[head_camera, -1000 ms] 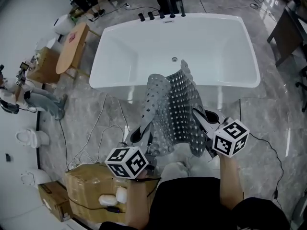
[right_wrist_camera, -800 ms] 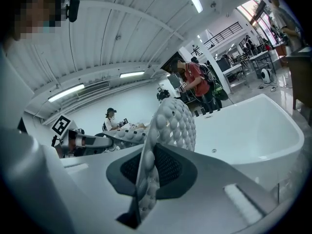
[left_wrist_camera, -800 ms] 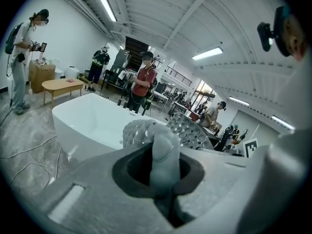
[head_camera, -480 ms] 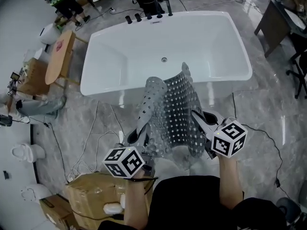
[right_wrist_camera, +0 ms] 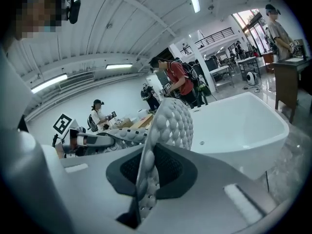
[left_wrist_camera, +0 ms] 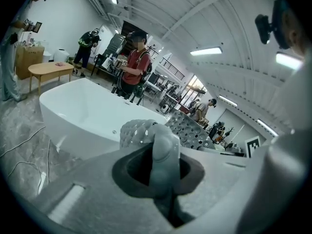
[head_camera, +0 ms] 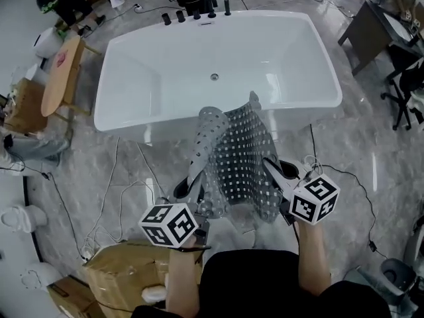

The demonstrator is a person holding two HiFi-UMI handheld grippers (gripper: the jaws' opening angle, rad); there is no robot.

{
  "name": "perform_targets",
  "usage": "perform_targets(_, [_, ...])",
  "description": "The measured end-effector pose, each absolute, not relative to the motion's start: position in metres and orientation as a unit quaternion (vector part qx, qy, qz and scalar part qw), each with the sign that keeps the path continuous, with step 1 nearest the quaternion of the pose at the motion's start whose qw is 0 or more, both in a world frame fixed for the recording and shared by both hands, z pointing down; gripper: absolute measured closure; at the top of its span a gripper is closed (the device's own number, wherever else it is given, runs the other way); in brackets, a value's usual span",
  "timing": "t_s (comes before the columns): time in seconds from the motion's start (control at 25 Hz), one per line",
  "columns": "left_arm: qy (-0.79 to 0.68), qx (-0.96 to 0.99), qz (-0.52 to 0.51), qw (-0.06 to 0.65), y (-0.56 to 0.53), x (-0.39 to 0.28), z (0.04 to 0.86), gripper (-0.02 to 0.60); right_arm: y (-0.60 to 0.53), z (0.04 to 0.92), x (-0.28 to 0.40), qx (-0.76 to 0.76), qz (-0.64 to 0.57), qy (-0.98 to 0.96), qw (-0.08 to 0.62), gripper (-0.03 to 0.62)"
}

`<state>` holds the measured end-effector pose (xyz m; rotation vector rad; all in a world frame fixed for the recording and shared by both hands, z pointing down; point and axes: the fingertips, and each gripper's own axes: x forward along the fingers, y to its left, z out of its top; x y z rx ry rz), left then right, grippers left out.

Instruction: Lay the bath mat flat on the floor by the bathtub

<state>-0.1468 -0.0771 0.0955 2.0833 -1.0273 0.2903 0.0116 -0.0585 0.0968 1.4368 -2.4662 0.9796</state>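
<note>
A grey perforated bath mat with rows of holes and bumps hangs in the air between my two grippers, bowed and partly folded, its far end over the near rim of the white bathtub. My left gripper is shut on the mat's near left edge, which shows as a folded strip between its jaws. My right gripper is shut on the near right edge, seen edge-on as a bumpy strip. The grey marble floor lies below the mat.
Cables trail over the floor left of the mat. Cardboard boxes stand at my near left, a round wooden table left of the tub, a dark desk and chair at the right. People stand beyond the tub.
The view has shifted so the tub sits higher and more to the left in the head view. Both grippers keep their hold on the mat; it hangs much as before.
</note>
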Motion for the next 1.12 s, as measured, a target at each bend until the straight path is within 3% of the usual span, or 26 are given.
perform_targets(0.64, [-0.382, 0.797, 0.163, 0.440, -0.091, -0.154, 0.207, 0.560, -0.064, 0.201, -0.007, 0.480, 0.406, -0.773, 0.090, 0.572])
perform_targets(1.12, [-0.371, 0.800, 0.194, 0.429, -0.113, -0.157, 0.310, 0.560, -0.084, 0.288, -0.008, 0.463, 0.423, -0.770, 0.114, 0.572])
